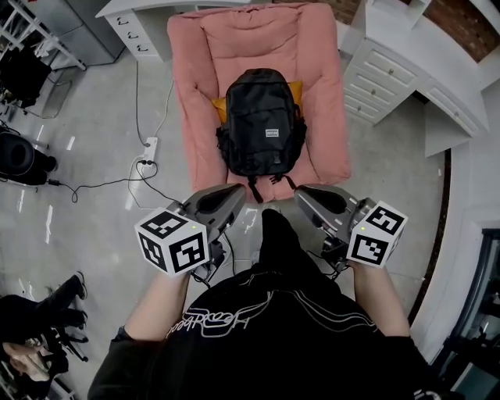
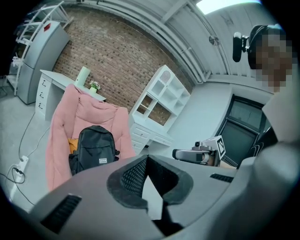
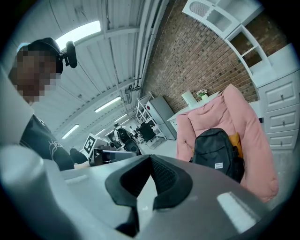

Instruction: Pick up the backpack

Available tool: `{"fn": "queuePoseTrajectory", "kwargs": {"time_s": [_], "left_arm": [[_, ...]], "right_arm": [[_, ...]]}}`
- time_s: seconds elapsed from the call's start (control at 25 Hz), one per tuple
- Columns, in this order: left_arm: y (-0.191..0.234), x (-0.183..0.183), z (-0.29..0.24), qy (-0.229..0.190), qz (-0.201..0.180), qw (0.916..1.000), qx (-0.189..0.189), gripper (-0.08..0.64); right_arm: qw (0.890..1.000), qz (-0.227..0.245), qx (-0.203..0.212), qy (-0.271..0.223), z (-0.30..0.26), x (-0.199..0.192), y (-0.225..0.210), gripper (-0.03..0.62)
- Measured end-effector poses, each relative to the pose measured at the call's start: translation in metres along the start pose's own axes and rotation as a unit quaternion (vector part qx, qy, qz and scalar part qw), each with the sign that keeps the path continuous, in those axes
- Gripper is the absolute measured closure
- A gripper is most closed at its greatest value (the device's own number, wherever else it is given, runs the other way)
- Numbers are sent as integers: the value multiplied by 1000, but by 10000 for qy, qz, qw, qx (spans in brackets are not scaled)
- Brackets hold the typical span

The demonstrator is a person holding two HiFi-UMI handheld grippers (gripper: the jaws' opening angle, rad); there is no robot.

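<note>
A black backpack (image 1: 260,123) leans upright on a pink padded lounge chair (image 1: 203,101), with a small white label on its front pocket and an orange cushion behind it. The same backpack (image 2: 95,148) shows in the left gripper view and, in the right gripper view, the backpack (image 3: 216,148) sits at centre right. My left gripper (image 1: 237,190) is shut and empty, a short way in front of the chair's near edge, left of the bag's straps. My right gripper (image 1: 301,191) is shut and empty too, level with the left one, to the right of the straps.
White drawer units (image 1: 380,78) stand right of the chair, a white desk (image 1: 137,23) behind it. A power strip with cables (image 1: 147,152) lies on the shiny floor to the left. Black equipment (image 1: 19,156) sits at far left. My leg (image 1: 275,234) is between the grippers.
</note>
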State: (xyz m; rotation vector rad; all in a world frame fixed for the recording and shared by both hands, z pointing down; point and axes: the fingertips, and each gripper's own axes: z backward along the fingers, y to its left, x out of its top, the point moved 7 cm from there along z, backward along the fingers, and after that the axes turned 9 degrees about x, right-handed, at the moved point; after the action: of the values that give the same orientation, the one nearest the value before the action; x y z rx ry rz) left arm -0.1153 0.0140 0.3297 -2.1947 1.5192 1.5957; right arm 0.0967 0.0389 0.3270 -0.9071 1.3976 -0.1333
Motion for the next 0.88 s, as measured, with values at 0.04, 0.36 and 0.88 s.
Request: {"fn": "queuePoseTrajectory", "kwargs": {"time_s": [0.04, 0.36, 0.88], "left_arm": [[4, 2, -5, 24, 42, 10000, 19, 557], [39, 30, -51, 148, 233, 9993, 241, 557], [107, 51, -127, 501, 670, 9951, 532, 480]], "right_arm": [[10000, -7, 4, 28, -2, 3, -7, 586], [9998, -81, 53, 193, -27, 32, -73, 586], [9966, -434, -75, 694, -53, 52, -177, 518]]}}
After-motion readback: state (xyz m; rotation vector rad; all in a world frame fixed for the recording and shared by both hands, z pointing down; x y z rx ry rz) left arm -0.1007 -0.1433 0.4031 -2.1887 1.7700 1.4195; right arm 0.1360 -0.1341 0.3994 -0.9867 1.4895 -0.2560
